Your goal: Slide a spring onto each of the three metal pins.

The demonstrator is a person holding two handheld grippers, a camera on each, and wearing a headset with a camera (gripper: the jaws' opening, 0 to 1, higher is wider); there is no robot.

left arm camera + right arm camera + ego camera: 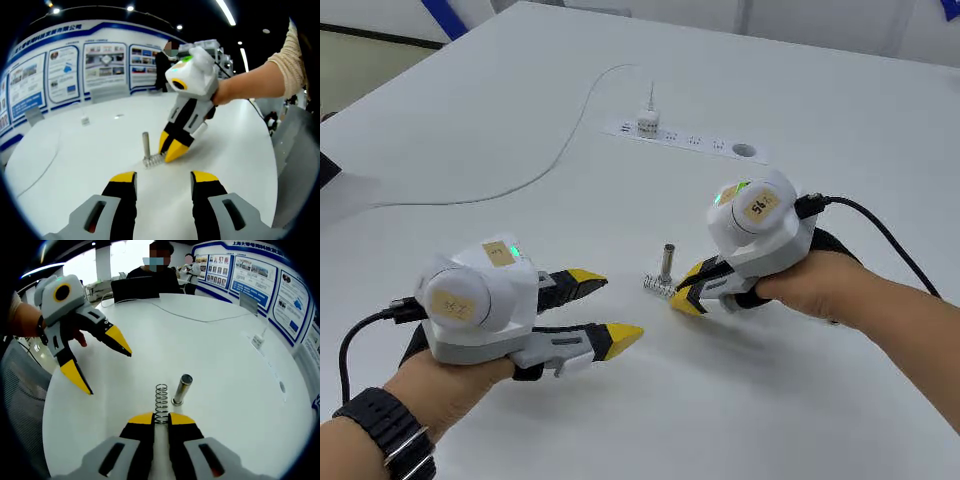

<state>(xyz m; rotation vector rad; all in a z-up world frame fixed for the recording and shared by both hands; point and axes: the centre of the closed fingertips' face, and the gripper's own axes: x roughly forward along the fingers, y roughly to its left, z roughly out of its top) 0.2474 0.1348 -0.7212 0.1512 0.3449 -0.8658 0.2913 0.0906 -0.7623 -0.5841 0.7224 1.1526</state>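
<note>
Currently the right gripper (pixel 686 297), a white body with black and yellow jaws, is pinched narrowly on one end of a small coiled steel spring (pixel 657 287). In the right gripper view its own gripper (pixel 161 419) has its jaws nearly together, and the spring (pixel 161 402) sticks straight forward from between the yellow tips. The spring lies low over the white table (pixel 790 400), its free end just beside the foot of a short silver metal pin (pixel 668 262). Whether spring and pin touch cannot be told. The pin (pixel 182 388) stands upright on the table, bare, to the right of the spring in that view.

The left gripper (pixel 604 308) sits near the table's front edge, well apart from the pin. Its jaws are spread wide with nothing between them. In the left gripper view its own gripper (pixel 164 177) has its yellow tips apart at the bottom. Beyond them, the right gripper (pixel 175 148) points down at the spring (pixel 153 160), which lies beside the pin (pixel 146 142). The left gripper (pixel 107 371) also appears at the left of the right gripper view, held by a hand, jaws splayed.

Farther back on the table lies a flat white power strip (pixel 692 141) with a white plug (pixel 648 122) in it. A thin white cable (pixel 555 160) curves away to the left. A black wristwatch (pixel 385 425) is on the left wrist.
</note>
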